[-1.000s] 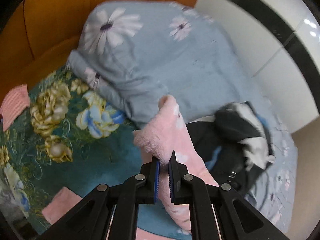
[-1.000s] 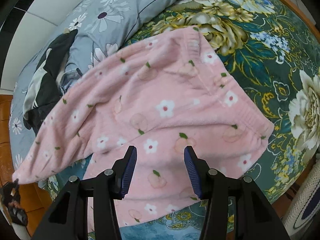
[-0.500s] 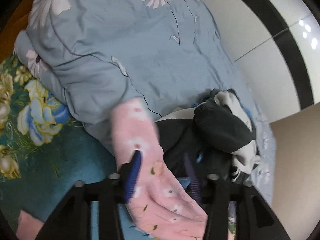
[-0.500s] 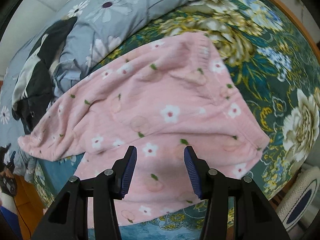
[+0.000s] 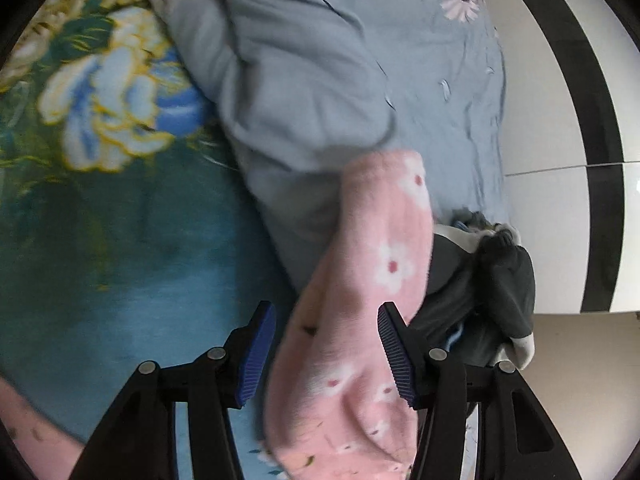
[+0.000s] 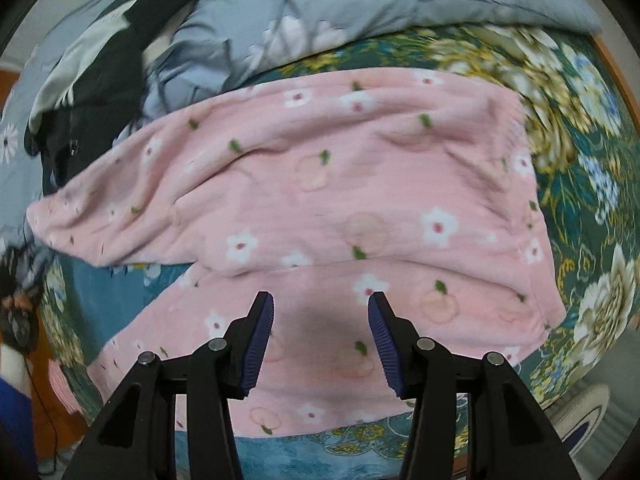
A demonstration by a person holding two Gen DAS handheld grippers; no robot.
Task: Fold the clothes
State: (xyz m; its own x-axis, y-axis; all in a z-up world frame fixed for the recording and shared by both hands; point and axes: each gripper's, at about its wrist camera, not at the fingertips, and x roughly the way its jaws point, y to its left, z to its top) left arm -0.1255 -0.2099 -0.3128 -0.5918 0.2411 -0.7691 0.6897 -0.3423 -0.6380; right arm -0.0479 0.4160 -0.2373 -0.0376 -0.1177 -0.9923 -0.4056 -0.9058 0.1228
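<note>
Pink fleece trousers [image 6: 340, 180] with white flowers lie spread across the teal flowered bed sheet [image 6: 580, 160], waistband to the right and legs to the left. My right gripper [image 6: 320, 300] hangs open straight above the nearer leg, touching nothing. In the left wrist view the end of one trouser leg [image 5: 384, 240] rests on the edge of the grey-blue duvet [image 5: 320, 80]. My left gripper [image 5: 326, 312] is open astride that leg; the cloth runs between the blue pads, which do not squeeze it.
A black and white garment [image 5: 500, 280] lies bunched beside the leg end, also the dark garment [image 6: 108, 52] at upper left. The duvet [image 6: 320, 8] fills the far side. A white wall with black stripe [image 5: 580, 120] borders the bed. A wooden bed edge [image 6: 612, 64] runs right.
My left gripper let go of the trouser leg, opened wide and sank toward the bed. The leg now lies flat, stretched out. My right gripper slid sideways over the trousers, still open.
</note>
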